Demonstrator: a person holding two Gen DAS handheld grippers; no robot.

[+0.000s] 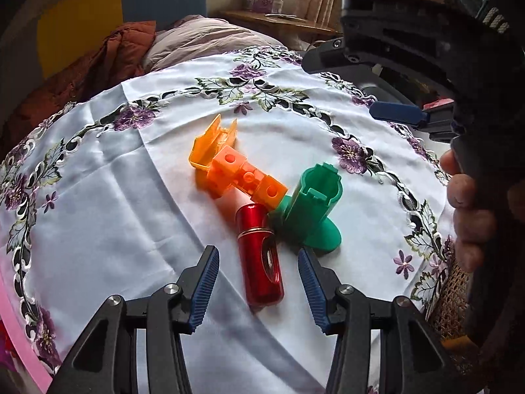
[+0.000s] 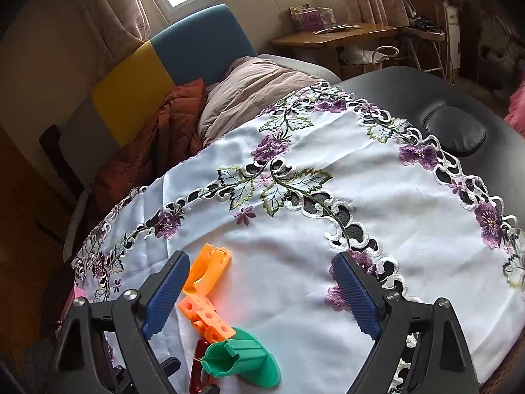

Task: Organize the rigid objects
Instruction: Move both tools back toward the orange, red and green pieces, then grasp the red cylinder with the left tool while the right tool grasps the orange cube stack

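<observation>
Three plastic objects lie touching on the white embroidered cloth [image 1: 98, 197]: an orange block piece [image 1: 234, 170], a green tube on a round base [image 1: 311, 207], and a red cylinder [image 1: 261, 259]. My left gripper [image 1: 259, 256] is open and low, with the red cylinder lying between its blue fingers. My right gripper [image 2: 262, 262] is open and empty above the cloth; it shows in the left wrist view [image 1: 398, 113] at upper right. In the right wrist view the orange piece [image 2: 205, 292], green tube [image 2: 241, 358] and red cylinder [image 2: 198, 371] sit at the bottom left.
A black padded table [image 2: 459, 105] lies under the cloth. A bed with pillow [image 2: 256, 88] and orange blanket [image 2: 164, 138] stands behind. A wooden desk [image 2: 334, 37] is at the back. A woven basket [image 1: 452, 298] and a pink edge [image 1: 19, 338] flank the cloth.
</observation>
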